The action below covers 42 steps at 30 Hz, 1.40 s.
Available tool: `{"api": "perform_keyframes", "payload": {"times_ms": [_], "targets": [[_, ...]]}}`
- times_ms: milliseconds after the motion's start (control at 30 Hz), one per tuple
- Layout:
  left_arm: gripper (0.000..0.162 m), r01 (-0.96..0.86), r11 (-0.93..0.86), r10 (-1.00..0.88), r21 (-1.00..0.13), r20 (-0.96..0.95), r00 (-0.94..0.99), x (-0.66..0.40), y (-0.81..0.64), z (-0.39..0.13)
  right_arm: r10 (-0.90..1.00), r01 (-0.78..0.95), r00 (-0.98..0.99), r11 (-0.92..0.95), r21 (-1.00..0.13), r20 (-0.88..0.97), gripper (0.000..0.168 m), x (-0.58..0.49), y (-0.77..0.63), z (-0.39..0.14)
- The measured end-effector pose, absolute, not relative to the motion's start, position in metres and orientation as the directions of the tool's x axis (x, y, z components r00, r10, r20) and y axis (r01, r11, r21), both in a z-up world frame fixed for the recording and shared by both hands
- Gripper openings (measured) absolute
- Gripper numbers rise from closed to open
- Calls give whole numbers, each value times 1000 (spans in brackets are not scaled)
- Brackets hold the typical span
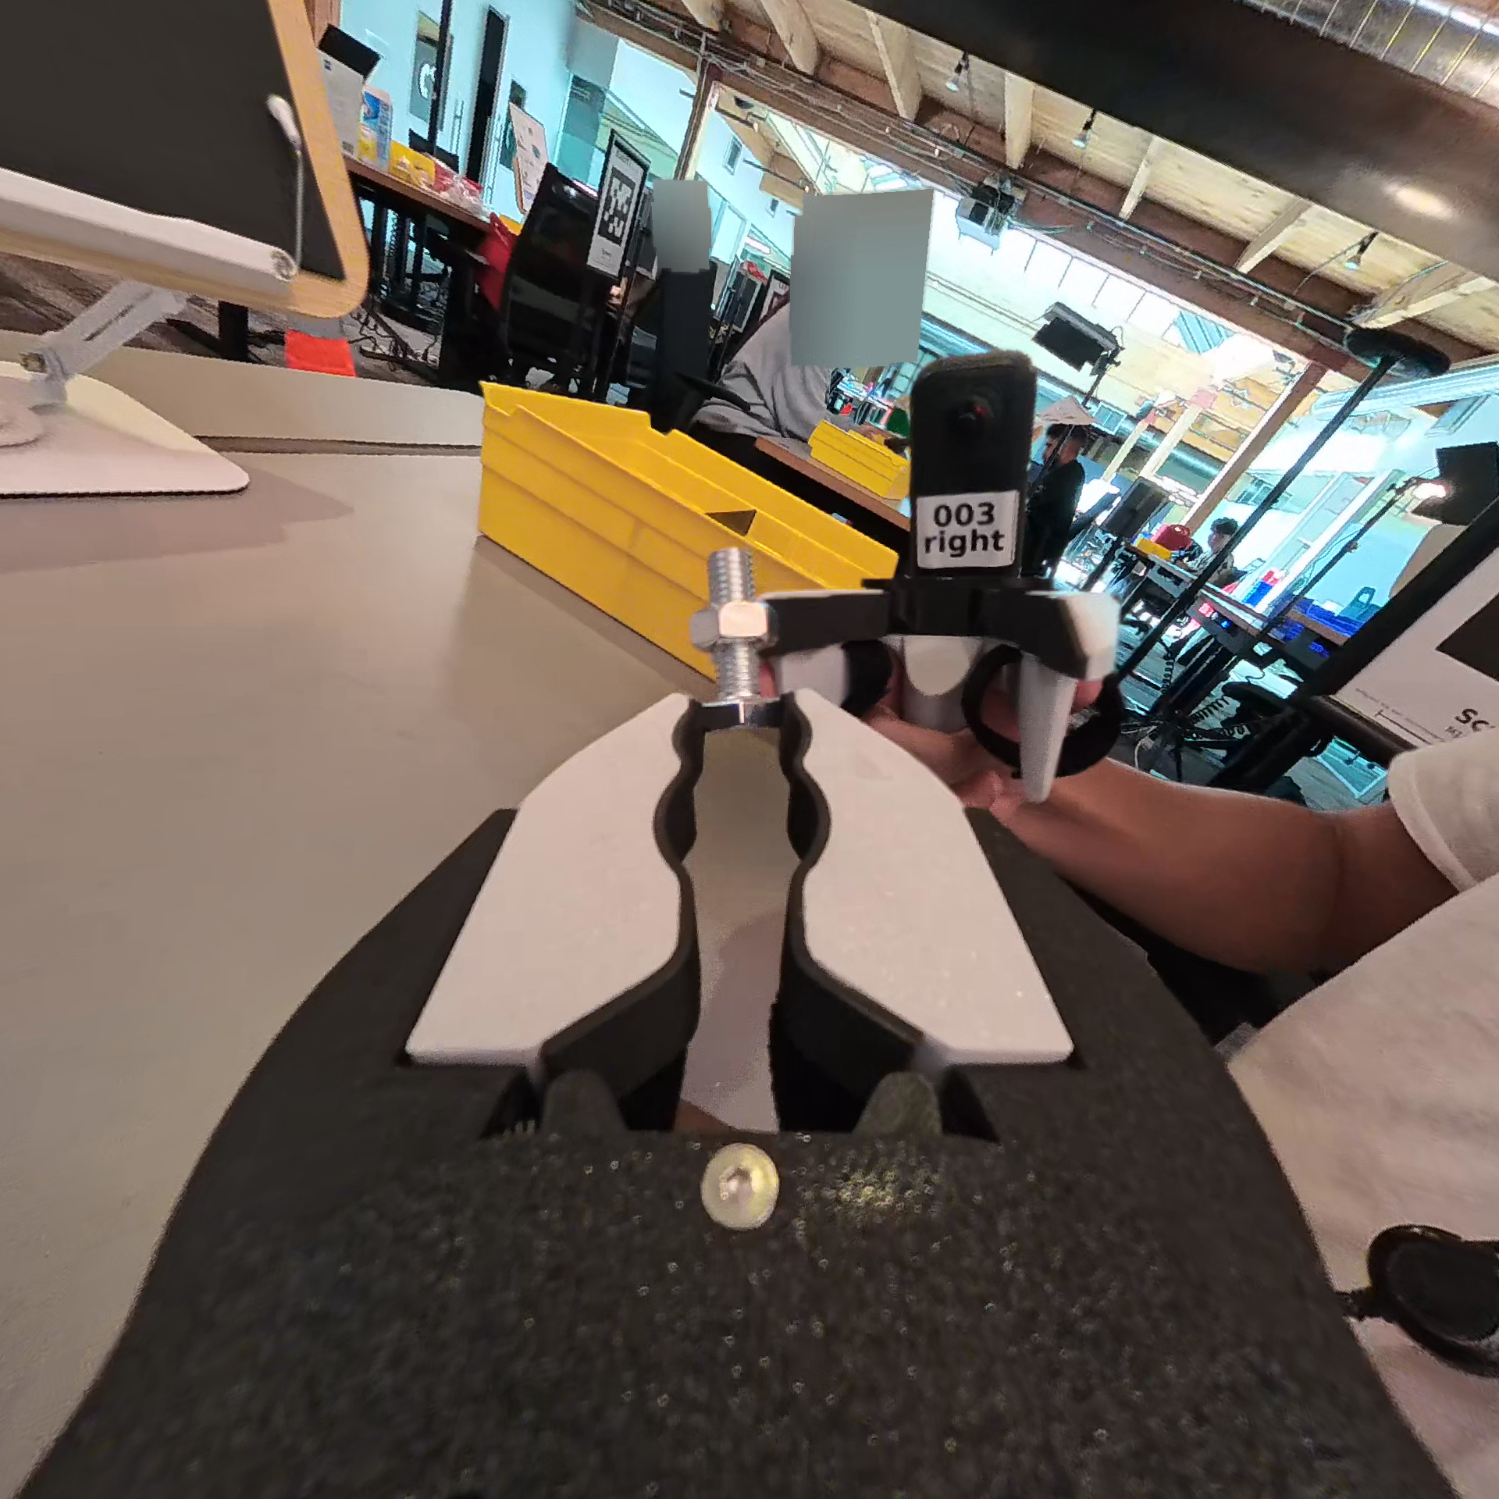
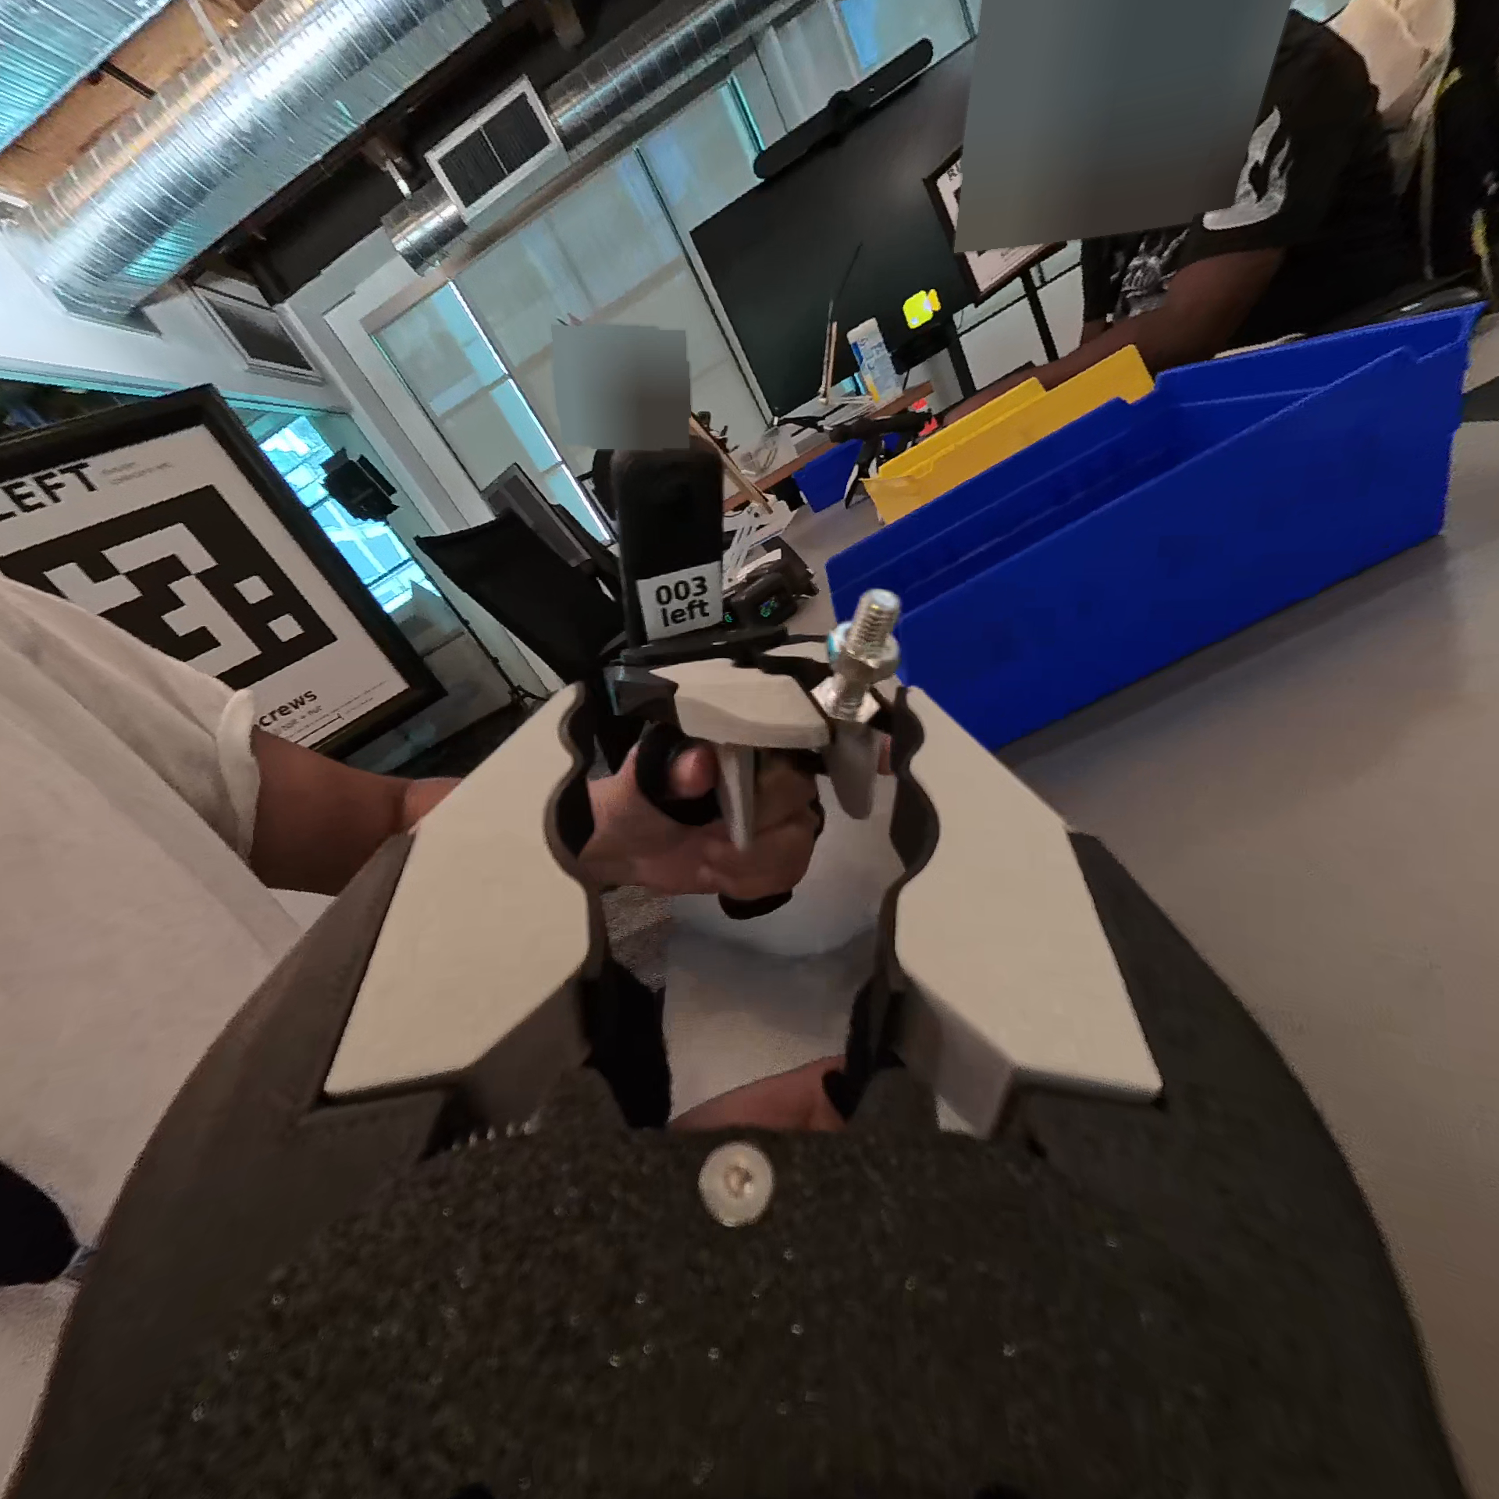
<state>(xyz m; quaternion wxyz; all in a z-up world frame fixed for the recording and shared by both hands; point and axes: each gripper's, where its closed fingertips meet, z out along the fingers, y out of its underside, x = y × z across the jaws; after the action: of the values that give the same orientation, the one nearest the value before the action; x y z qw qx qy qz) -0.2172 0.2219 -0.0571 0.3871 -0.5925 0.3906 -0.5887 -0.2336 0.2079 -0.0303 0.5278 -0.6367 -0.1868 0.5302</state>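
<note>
A silver bolt [image 1: 728, 577] stands upright above the grey table [image 1: 243, 770] with a hex nut [image 1: 730, 624] threaded partway down its shaft. My left gripper [image 1: 738, 712] is shut on the bolt's head. My right gripper [image 1: 941, 649] faces it with its jaws wide open, and one fingertip [image 1: 799, 649] is right beside the nut. In the right wrist view, my right gripper [image 2: 742, 714] is open, and the bolt [image 2: 880, 608] and nut [image 2: 864, 653] sit just inside its right fingertip [image 2: 912, 714], held by the left gripper [image 2: 843, 726].
A yellow bin [image 1: 633, 503] sits on the table behind the bolt. A blue bin [image 2: 1136, 551] and another yellow bin [image 2: 1014, 430] lie to the right. A framed marker board [image 2: 162, 584] stands at the left. A white stand [image 1: 105, 438] is far left. People sit behind. My left and right fingertips are right by each other.
</note>
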Motion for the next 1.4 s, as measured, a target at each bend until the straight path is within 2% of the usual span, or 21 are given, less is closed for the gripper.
{"api": "perform_keyframes", "payload": {"times_ms": [133, 200, 367, 500, 567, 933, 1000, 1133, 1400], "targets": [[18, -52, -389, -918, -920, 392, -54, -207, 206, -62, 800, -302, 373, -374, -877, -469, 81, -249, 215, -30], [18, -65, -382, -921, -922, 385, -57, -205, 204, -64, 805, -315, 334, -395, -863, -490, 78, -251, 215, -28], [18, -24, -409, -912, -912, 409, -13, -219, 223, -61, 781, -319, 403, -369, -873, -477, 76, -221, 215, -35], [18, -34, -416, -908, -909, 417, -33, -215, 218, -62, 799, -310, 356, -388, -868, -485, 73, -234, 210, -32], [18, -52, -408, -909, -911, 411, -71, -208, 208, -63, 803, -316, 353, -381, -869, -480, 79, -245, 213, -30], [18, -46, -422, -904, -905, 425, -58, -209, 214, -64, 798, -301, 344, -407, -863, -496, 77, -227, 208, -32], [18, -73, -413, -904, -908, 419, -85, -203, 205, -67, 803, -277, 357, -397, -875, -477, 82, -239, 209, -33], [18, -103, -378, -915, -920, 388, -108, -196, 192, -69, 814, -284, 316, -409, -867, -487, 79, -244, 210, -28], [18, -57, -426, -900, -903, 429, -77, -209, 209, -64, 810, -251, 343, -408, -878, -474, 75, -232, 203, -38]]}}
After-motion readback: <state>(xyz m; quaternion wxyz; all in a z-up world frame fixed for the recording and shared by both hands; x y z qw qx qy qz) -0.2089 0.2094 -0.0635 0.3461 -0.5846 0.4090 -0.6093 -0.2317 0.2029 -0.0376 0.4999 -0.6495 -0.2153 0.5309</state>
